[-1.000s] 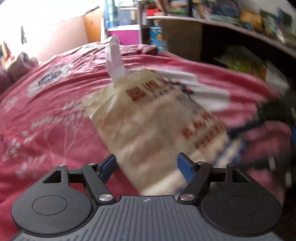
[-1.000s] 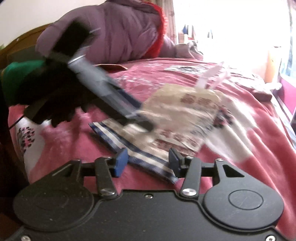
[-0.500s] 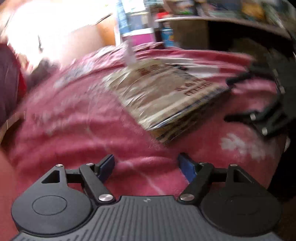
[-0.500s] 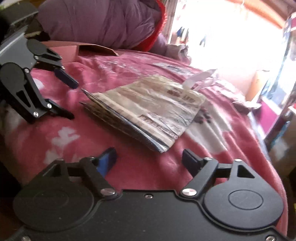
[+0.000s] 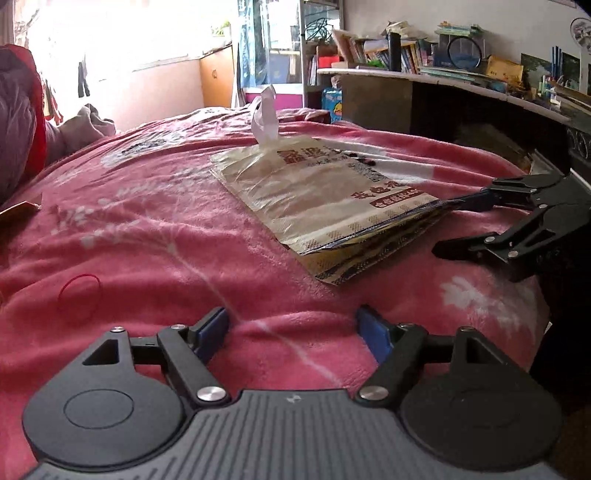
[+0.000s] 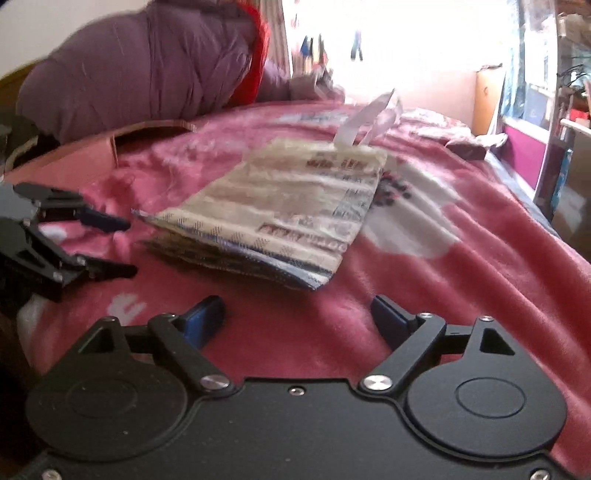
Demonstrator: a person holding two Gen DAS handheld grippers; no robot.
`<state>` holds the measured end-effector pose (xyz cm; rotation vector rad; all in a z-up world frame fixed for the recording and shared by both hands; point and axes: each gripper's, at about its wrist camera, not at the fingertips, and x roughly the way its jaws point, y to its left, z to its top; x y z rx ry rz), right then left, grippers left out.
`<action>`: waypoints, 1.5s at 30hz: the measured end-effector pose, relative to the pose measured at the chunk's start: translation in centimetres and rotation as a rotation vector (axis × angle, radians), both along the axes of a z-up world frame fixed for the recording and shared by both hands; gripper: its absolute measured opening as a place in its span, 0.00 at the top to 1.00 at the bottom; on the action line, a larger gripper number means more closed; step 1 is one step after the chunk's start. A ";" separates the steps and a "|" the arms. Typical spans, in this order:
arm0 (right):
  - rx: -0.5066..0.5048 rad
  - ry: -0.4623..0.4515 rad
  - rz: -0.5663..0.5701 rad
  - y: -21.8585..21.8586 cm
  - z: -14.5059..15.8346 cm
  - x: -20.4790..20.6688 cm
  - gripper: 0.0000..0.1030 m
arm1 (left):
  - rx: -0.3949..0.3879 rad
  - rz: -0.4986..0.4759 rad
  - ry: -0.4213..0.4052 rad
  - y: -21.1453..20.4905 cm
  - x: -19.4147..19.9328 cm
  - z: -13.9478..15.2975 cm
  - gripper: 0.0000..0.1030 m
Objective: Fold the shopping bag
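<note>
A bed is covered by a pink blanket [image 5: 155, 236] with white flowers. Bright light is let in through a big window [image 5: 122, 33] at the far side, and a pale orange wall is seen under it. A dark shelf [image 5: 436, 74] is filled with books along the right. A purple quilt [image 6: 140, 74] is piled up at the head of the bed.

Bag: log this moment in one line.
bag: folded flat on blanket | left gripper: open, empty | right gripper: opening, empty
</note>
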<state>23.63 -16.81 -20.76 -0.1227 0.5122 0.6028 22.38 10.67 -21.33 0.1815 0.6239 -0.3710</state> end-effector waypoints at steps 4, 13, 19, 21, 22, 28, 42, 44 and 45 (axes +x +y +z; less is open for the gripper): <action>-0.020 0.040 -0.021 -0.1 1.1 -0.5 0.14 | 0.072 -0.040 -0.044 -0.6 -1.0 1.6 0.25; -0.367 -0.275 0.150 1.9 3.8 -5.8 0.46 | 0.386 -0.283 -0.278 -4.0 -3.1 2.8 0.41; -0.595 -0.426 0.260 4.0 1.8 -5.2 0.48 | 0.549 -0.395 -0.274 -6.2 -2.0 0.5 0.62; -0.646 -0.452 0.295 4.5 1.2 -4.5 0.54 | 0.545 -0.404 -0.281 -6.3 -1.5 0.5 0.62; -0.661 -0.461 0.306 4.7 1.0 -4.2 0.58 | 0.540 -0.406 -0.284 -6.3 -1.3 0.6 0.62; -0.717 -0.519 0.409 5.6 0.2 -3.1 0.75 | 0.546 -0.461 -0.309 -6.7 -0.1 0.2 0.62; -0.519 -0.336 0.651 2.9 3.1 -2.1 0.91 | 0.339 -0.568 -0.164 -4.3 -1.1 1.3 0.92; -0.441 -0.270 0.666 2.0 3.9 -1.1 0.91 | 0.269 -0.558 -0.137 -3.4 -0.6 1.5 0.92; -0.404 -0.232 0.667 1.5 4.0 -0.5 0.91 | 0.249 -0.557 -0.127 -3.2 -0.4 1.5 0.92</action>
